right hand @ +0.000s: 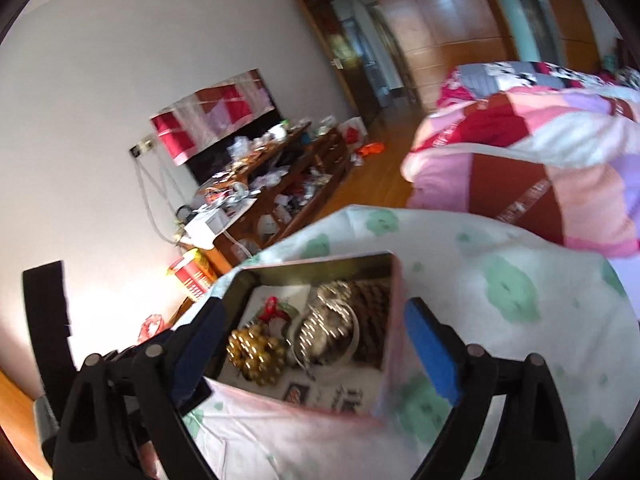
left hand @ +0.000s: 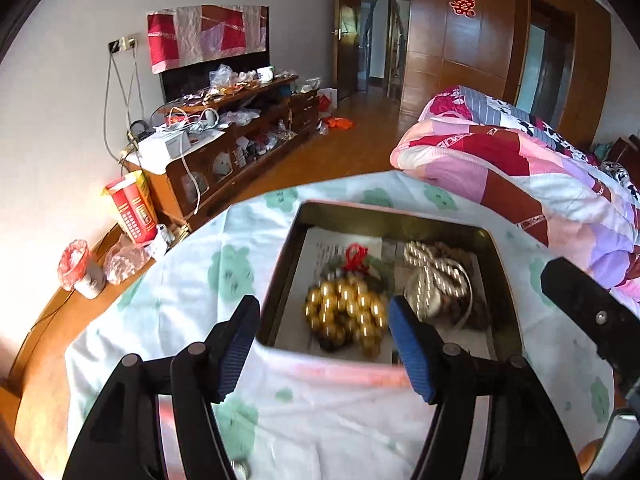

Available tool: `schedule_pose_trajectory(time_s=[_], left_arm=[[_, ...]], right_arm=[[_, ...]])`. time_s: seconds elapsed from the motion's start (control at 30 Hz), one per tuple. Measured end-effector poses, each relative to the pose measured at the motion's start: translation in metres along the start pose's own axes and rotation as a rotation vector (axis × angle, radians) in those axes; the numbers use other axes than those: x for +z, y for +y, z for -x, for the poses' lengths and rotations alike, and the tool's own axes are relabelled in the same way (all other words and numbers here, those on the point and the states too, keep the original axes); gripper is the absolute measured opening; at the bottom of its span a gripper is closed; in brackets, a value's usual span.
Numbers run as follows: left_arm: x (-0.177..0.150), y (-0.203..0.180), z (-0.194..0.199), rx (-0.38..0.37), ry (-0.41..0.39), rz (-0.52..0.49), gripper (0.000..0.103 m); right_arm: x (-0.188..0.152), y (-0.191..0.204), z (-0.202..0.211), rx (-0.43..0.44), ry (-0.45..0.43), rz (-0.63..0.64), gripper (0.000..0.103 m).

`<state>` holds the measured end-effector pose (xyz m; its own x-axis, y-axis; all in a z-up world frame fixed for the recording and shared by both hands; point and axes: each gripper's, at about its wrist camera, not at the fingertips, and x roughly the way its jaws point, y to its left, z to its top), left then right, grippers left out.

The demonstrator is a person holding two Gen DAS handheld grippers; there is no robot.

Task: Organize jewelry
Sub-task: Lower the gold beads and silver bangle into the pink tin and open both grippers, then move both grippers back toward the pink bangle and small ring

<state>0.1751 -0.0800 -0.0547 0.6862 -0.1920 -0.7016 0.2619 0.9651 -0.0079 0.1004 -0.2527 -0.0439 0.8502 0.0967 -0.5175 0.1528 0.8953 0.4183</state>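
Both grippers, left gripper [left hand: 324, 344] and right gripper [right hand: 316, 356], hang with jaws spread wide and nothing between them, above a cloth-covered table [left hand: 168, 320]. On it sits an open tin [left hand: 280, 276]. Inside lie gold beads [left hand: 346, 316], a silver chain [left hand: 436, 276] and brown beads [right hand: 374, 300].

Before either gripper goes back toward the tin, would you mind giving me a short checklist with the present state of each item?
1. Left gripper empty: ok, jaws apart, nothing between the pads.
2. Right gripper empty: ok, jaws wide, nothing pinched.
3. Tin open: ok, no lid on it.
4. Jewelry inside the tin: ok, gold beads, pearl strand and red tassel lie in it.
5. Tin resting flat on the cloth: cannot tell, both views are blurred.
6. Jewelry left outside the tin: cannot tell, none shows on the cloth in view.
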Motion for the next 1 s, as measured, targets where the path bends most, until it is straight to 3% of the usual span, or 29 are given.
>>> schedule_pose_trajectory(time_s=[0.13, 0.4, 0.8, 1.0], left_arm=[[-0.014, -0.007, 0.016, 0.041, -0.003, -0.034, 0.067], [-0.033, -0.024, 0.043, 0.052, -0.024, -0.072, 0.067], [-0.093, -0.058, 0.054, -0.021, 0.033, -0.185, 0.067], [-0.113, -0.042, 0.059, 0.013, 0.059, -0.154, 0.067]], right_arm=[[-0.015, -0.003, 0.011, -0.053, 0.026, -0.008, 0.093], [-0.037, -0.002, 0.038, -0.086, 0.038, -0.012, 0.092], [-0.060, -0.018, 0.057, -0.135, 0.066, -0.020, 0.092], [-0.070, -0.012, 0.062, -0.124, 0.082, 0.021, 0.092]])
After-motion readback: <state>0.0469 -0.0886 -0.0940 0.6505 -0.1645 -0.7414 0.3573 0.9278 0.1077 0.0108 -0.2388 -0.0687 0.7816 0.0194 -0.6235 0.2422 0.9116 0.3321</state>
